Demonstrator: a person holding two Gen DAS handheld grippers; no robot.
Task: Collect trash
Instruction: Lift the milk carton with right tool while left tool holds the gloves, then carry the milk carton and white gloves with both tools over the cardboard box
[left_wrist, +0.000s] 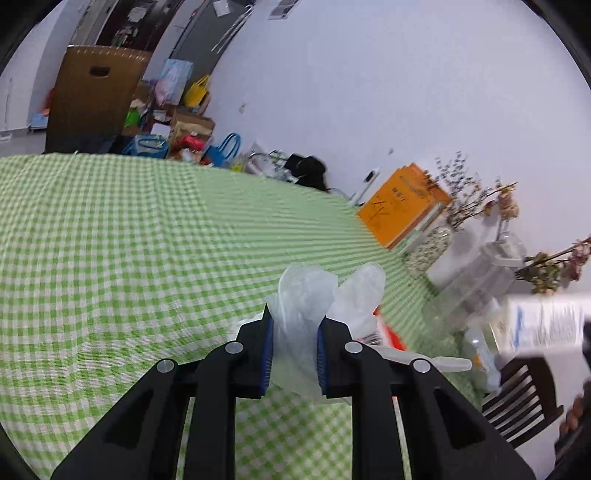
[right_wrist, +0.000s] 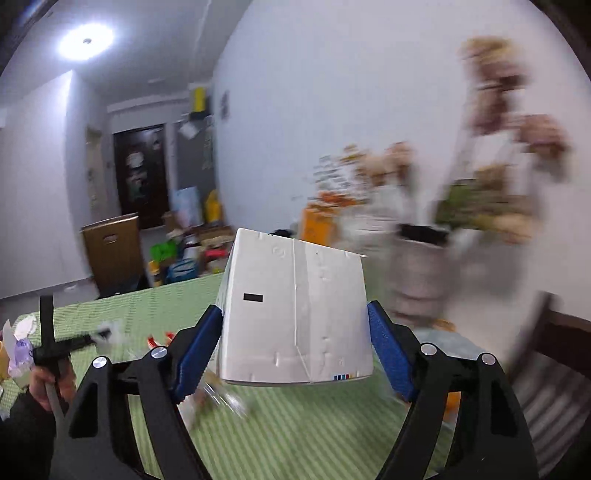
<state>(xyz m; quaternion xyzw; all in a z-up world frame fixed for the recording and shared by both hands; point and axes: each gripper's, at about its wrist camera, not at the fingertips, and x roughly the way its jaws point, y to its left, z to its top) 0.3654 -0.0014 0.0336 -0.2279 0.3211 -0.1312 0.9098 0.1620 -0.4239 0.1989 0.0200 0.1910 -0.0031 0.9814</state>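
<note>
- Translucent plastic bag (left_wrist: 303, 314) pinched in left gripper (left_wrist: 295, 347), above open checked tablecloth (left_wrist: 129, 240).
- White carton (right_wrist: 295, 314) clamped in right gripper (right_wrist: 295, 347), table's right edge near chair (right_wrist: 554, 369).

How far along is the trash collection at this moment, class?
Nothing shows as binned yet; no bin is in view. In hand: the left gripper pinches a clear plastic bag, and the right gripper holds a white carton lifted off the checked tablecloth. Left: scraps on the cloth.
</note>
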